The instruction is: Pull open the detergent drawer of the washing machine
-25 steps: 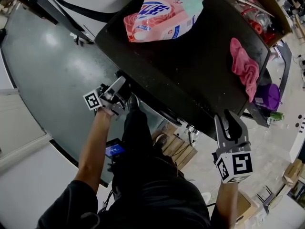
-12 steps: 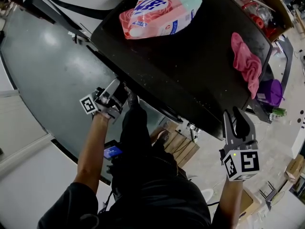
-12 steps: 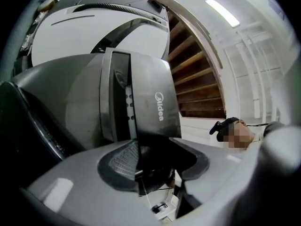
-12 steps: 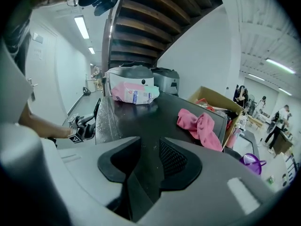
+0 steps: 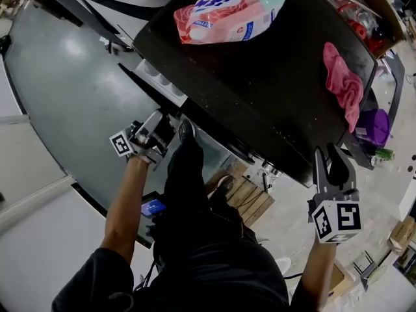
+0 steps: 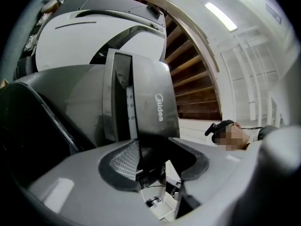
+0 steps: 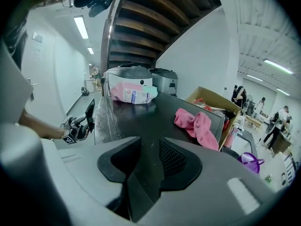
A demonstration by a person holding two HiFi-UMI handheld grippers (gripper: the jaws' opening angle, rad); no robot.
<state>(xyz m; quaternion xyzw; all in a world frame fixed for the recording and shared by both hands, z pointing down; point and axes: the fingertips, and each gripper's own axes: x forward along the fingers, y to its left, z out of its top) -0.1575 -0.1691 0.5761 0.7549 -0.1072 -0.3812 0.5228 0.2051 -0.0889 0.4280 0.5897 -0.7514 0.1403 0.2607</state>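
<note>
Now left hand-held gripper — jaws just closing — clamps the detergent drawer; right hand-held gripper gapes, empty.

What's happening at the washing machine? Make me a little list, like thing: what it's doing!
washer: black top, seen from above
drawer: pulled part way out, white compartments showing
left gripper: jaws have just been closing; now shut on the drawer, its front panel between the pads
right gripper: jaws apart, at the washer's front edge
on top of the washer: detergent bag on the far side, pink cloth near the right side
</note>
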